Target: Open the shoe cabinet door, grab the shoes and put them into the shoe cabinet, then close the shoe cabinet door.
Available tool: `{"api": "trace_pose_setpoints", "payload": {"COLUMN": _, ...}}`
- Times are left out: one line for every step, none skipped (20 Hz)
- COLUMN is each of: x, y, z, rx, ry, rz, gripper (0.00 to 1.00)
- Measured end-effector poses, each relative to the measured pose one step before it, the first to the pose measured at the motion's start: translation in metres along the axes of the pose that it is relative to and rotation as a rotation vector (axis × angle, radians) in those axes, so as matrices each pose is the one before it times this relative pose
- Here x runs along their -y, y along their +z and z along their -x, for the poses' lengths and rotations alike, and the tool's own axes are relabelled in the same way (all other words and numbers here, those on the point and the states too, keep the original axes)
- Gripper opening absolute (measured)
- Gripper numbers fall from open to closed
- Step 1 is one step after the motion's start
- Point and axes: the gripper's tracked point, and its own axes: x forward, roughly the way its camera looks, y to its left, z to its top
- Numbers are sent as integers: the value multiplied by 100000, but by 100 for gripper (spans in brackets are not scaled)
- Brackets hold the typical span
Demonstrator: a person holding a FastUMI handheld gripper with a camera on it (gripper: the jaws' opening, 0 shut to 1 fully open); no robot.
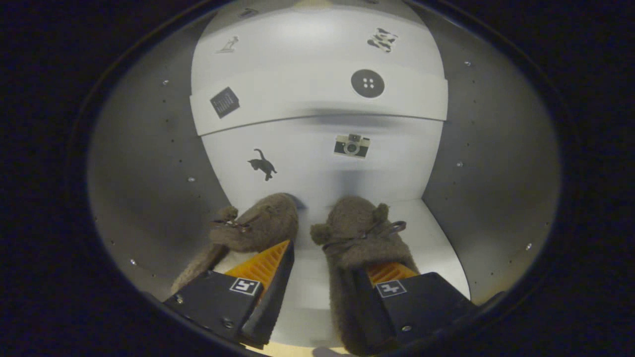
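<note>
Setting: inside of the shoe cabinet (149,163), grey side walls with small screw heads, white back panel, white floor board.
Gripper (330,265): reaches into the cabinet, fingers spread wide, a clear strip of white floor between them; not clamped on anything.
Left finger (263,267): its tip lies over the heel end of the left slipper; whether it touches cannot be told.
Right finger (392,275): sits inside the opening of the right slipper, fuzzy collar wrapped around it.
Left slipper (258,225): brown, fuzzy, small bow on top; on the cabinet floor, toe angled toward 1 o'clock, close to the back panel.
Right slipper (354,225): same kind, brown with bow and two small pom-like bumps; toe points to 12 o'clock, just short of the back panel.
Pair: side by side, a narrow gap between them, not touching.
Shelf (317,101): white board above the slippers, at 12 o'clock from the fingers, front edge facing the camera.
Stickers: cat (263,163) and camera (351,146) on the back panel below the shelf; button (367,83) and a dark square (224,102) on the shelf edge.
</note>
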Motion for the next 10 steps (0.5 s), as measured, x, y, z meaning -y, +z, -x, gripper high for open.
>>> {"api": "trace_pose_setpoints", "payload": {"x": 193, "y": -183, "z": 963, "rx": 2204, "ry": -1084, "rz": 466, "gripper": 70}}
{"api": "trace_pose_setpoints", "payload": {"x": 72, "y": 16, "z": 1268, "rx": 2951, "ry": -439, "rz": 85, "gripper": 70}}
{"api": "trace_pose_setpoints", "payload": {"x": 102, "y": 73, "z": 1461, "rx": 2994, "ry": -149, "rz": 389, "gripper": 69}}
{"api": "trace_pose_setpoints", "payload": {"x": 205, "y": 268, "z": 1627, "rx": 3790, "ry": -549, "rz": 888, "gripper": 69}}
{"api": "trace_pose_setpoints", "payload": {"x": 113, "y": 246, "z": 1759, "rx": 3640, "ry": -246, "rz": 1242, "gripper": 69}}
{"api": "trace_pose_setpoints", "payload": {"x": -365, "y": 289, "z": 1791, "rx": 3012, "ry": 999, "rz": 1639, "gripper": 69}}
{"api": "trace_pose_setpoints", "payload": {"x": -436, "y": 130, "z": 1992, "rx": 2778, "ry": 1419, "rz": 1061, "gripper": 69}}
{"api": "trace_pose_setpoints", "payload": {"x": -558, "y": 271, "z": 2050, "rx": 2898, "ry": 1695, "rz": 212, "gripper": 82}}
{"api": "trace_pose_setpoints", "payload": {"x": -501, "y": 246, "z": 2030, "rx": 2427, "ry": 1474, "rz": -486, "gripper": 94}}
{"api": "trace_pose_setpoints", "payload": {"x": -649, "y": 275, "z": 2204, "rx": 2885, "ry": 1650, "rz": -1086, "gripper": 100}}
